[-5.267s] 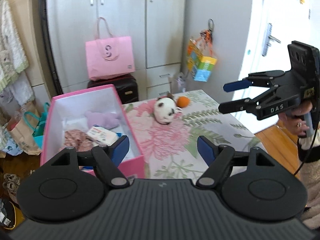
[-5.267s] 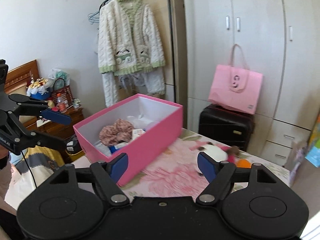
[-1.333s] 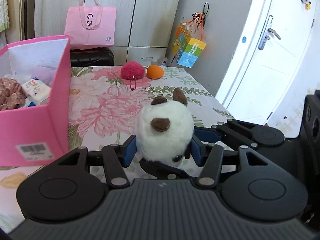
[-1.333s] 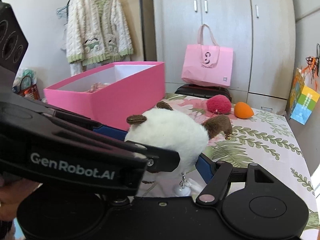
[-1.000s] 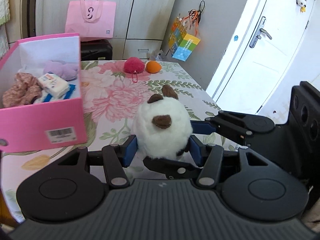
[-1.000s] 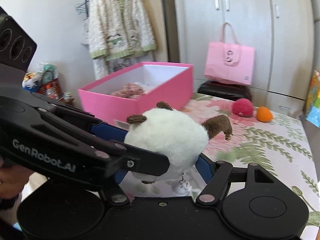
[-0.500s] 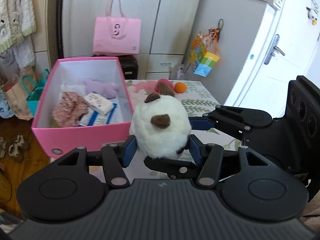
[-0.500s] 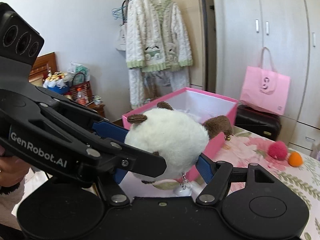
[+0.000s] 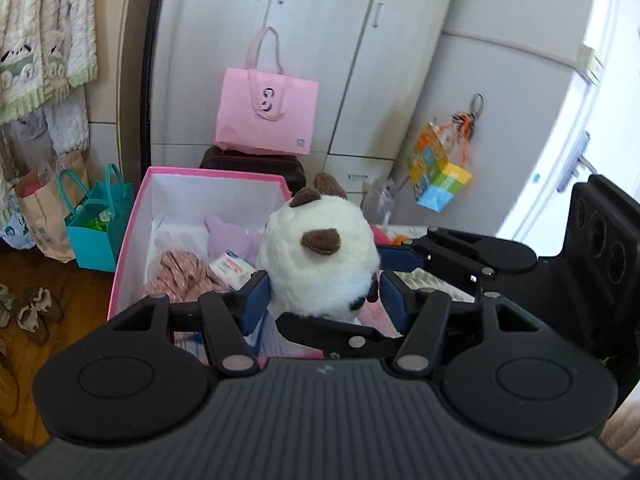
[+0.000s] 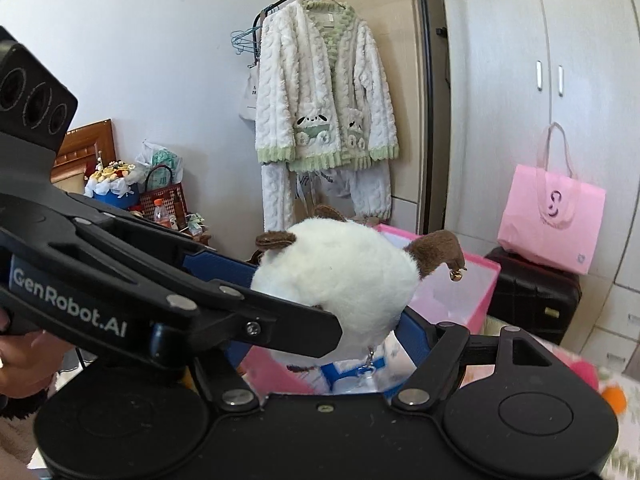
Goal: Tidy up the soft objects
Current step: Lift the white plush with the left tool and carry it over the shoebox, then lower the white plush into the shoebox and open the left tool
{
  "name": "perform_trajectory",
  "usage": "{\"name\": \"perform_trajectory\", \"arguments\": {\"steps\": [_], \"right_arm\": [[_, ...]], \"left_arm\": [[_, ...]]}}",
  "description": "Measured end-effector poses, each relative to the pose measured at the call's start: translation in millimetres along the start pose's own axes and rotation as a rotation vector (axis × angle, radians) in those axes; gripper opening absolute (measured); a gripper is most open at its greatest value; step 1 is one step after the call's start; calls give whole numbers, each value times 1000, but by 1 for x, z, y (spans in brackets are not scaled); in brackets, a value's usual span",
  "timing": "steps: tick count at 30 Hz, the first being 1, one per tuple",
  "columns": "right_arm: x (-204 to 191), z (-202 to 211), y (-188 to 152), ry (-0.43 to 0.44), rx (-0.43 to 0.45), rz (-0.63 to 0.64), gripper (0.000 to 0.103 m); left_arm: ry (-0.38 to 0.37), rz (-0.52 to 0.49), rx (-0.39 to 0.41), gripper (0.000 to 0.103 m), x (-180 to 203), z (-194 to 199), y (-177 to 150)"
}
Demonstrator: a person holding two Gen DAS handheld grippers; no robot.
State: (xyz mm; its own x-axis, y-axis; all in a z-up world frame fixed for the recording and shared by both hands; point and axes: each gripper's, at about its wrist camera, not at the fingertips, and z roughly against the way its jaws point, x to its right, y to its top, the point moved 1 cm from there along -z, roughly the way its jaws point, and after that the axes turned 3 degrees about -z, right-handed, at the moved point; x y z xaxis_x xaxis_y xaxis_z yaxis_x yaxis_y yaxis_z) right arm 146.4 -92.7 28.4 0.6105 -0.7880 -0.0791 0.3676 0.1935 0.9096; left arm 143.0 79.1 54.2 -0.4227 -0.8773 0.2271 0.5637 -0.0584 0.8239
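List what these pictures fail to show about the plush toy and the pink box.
- Plush toy: its underside is hidden in both wrist views by the crossed fingers of the left gripper and right gripper.
- Pink box: near wall and part of the contents hidden by the toy, left wrist view.
- Pads' contact on the fur: unclear.

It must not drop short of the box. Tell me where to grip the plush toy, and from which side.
Squeeze the plush toy across its round white middle, from two opposite sides; the brown ears are small and floppy, and would likely slip.
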Motion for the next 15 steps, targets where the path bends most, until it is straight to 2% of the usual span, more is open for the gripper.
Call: {"name": "perform_trajectory", "arguments": {"steps": [7, 15], "right_arm": [[31, -44, 19, 60, -45, -49, 78], [63, -100, 31, 148, -134, -97, 79]], "left_arm": [[20, 58, 18, 59, -32, -36, 16], [68, 152, 11, 59, -72, -73, 26]]}}
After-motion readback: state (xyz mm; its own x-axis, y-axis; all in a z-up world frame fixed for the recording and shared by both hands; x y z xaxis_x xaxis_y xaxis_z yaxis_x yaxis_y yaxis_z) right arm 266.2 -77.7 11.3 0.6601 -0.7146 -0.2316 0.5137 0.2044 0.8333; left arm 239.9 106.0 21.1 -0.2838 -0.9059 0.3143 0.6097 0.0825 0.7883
